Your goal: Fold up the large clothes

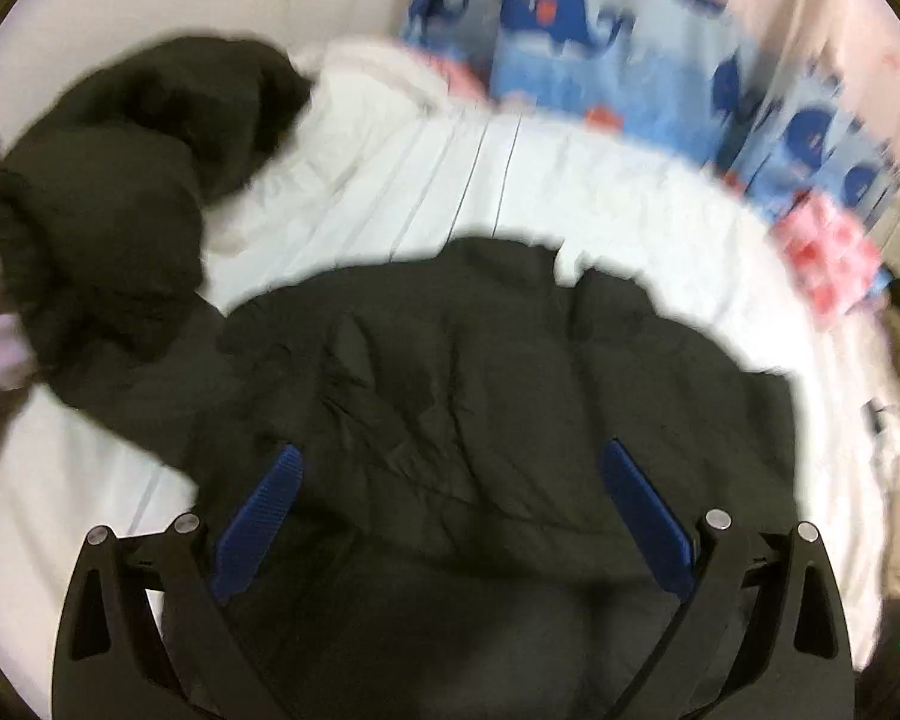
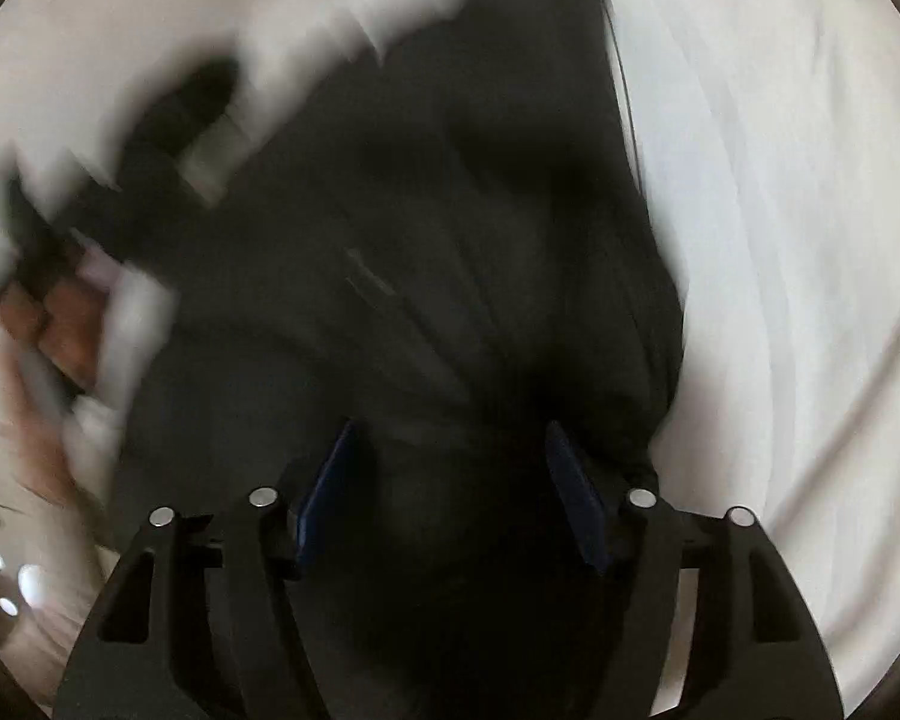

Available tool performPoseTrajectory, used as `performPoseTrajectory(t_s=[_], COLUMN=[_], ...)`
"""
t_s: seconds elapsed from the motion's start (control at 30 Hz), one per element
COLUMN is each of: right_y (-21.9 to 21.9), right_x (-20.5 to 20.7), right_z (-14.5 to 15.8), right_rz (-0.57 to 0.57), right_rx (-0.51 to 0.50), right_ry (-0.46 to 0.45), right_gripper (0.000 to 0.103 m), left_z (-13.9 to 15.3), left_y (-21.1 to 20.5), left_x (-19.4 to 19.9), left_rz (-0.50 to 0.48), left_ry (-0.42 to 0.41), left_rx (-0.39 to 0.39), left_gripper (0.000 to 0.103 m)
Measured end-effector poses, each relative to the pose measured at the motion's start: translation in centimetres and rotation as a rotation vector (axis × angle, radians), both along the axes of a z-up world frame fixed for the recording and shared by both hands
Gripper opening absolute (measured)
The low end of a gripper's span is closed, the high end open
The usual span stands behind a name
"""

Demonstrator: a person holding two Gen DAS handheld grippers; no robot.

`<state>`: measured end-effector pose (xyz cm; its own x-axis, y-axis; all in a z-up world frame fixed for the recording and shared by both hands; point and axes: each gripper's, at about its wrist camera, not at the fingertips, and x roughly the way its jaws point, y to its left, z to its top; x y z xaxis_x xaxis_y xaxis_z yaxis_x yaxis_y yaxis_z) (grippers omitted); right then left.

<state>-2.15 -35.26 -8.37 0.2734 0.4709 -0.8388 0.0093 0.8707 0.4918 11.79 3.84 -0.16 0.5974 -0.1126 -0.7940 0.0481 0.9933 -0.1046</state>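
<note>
We are holding left claw (image 1: 450, 462) spread wide over black garment (image 1: 450, 372) — blue pads (image 1: 270, 510) pinching nothing. Garment is lying crumpled on white bed sheet (image 1: 510, 180), one bunched part (image 1: 120, 180) trailing toward far left. Whale-print fabric (image 1: 600, 42) is standing at bed's far edge. We are seeing right claw (image 2: 450, 450) parted too, dark cloth (image 2: 450, 240) beneath and between its fingers — not clamped. Right view is blurring heavily; hand (image 2: 48, 312) is showing at left edge.
</note>
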Motion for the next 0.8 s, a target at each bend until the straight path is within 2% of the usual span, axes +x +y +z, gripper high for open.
performPoseTrajectory(t_s=[0.03,0.07,0.1,0.13,0.2,0.23,0.27,0.3,0.33,0.37,0.43,0.47,0.5,0.6,0.67,0.73,0.8], right_y=[-0.5,-1.2,-1.4,-1.3,-0.4,0.0,0.4,0.7,0.8,1.4,2.4,2.0,2.1,3.6,4.4,4.7,5.5], right_x=[0.1,0.1,0.2,0.5,1.9,3.0,4.7,6.8,7.5,10.4,15.1,17.1,17.4,15.4,13.6,12.5,12.0], right_z=[-0.7,0.1,1.5,3.5,6.9,8.5,10.6,11.7,11.8,10.9,5.7,1.9,0.7,3.5,5.6,7.5,9.3], right_rz=[-0.028,-0.063,-0.077,-0.07,-0.051,-0.048,-0.048,-0.057,-0.063,-0.077,-0.115,-0.132,-0.156,-0.167,-0.178,-0.203,-0.221], right_rx=[0.035,0.06,0.044,0.02,-0.024,-0.045,-0.068,-0.086,-0.095,-0.13,-0.206,-0.195,-0.199,-0.219,-0.236,-0.187,-0.085], right_ry=[-0.005,-0.016,-0.04,-0.099,-0.197,-0.246,-0.312,-0.37,-0.392,-0.39,-0.223,-0.093,-0.08,-0.199,-0.281,-0.347,-0.415], right_gripper=[0.058,0.058,0.058,0.058,0.061,0.07,0.087,0.094,0.096,0.096,0.096,0.096,0.096,0.096,0.096,0.096,0.096], left_z=[-2.4,-5.0,-6.6,-8.2,-9.3,-9.4,-9.5,-9.7,-9.8,-9.8,-9.4,-8.6,-7.5,-1.4,1.6,4.9,7.0], left_y=[-0.4,-0.4,-0.3,0.0,0.8,0.9,0.9,0.6,0.4,0.3,0.2,0.2,0.5,3.2,6.0,10.2,13.8], left_x=[1.6,3.0,3.8,4.5,4.8,4.7,4.7,4.7,4.9,5.0,4.9,4.6,3.9,-0.7,-2.6,-3.8,-4.0], left_rz=[0.004,0.013,0.011,0.006,0.018,0.022,0.022,0.02,0.015,0.012,0.005,-0.002,-0.011,-0.022,0.027,0.126,0.199], left_ry=[0.052,0.109,0.14,0.155,0.132,0.129,0.126,0.122,0.122,0.127,0.139,0.127,0.096,-0.128,-0.23,-0.311,-0.341], left_rx=[0.044,0.095,0.113,0.113,0.073,0.064,0.07,0.081,0.094,0.1,0.106,0.112,0.125,0.171,0.205,0.238,0.286], left_gripper=[0.096,0.096,0.096,0.097,0.097,0.097,0.097,0.097,0.097,0.097,0.097,0.097,0.097,0.097,0.097,0.097,0.097])
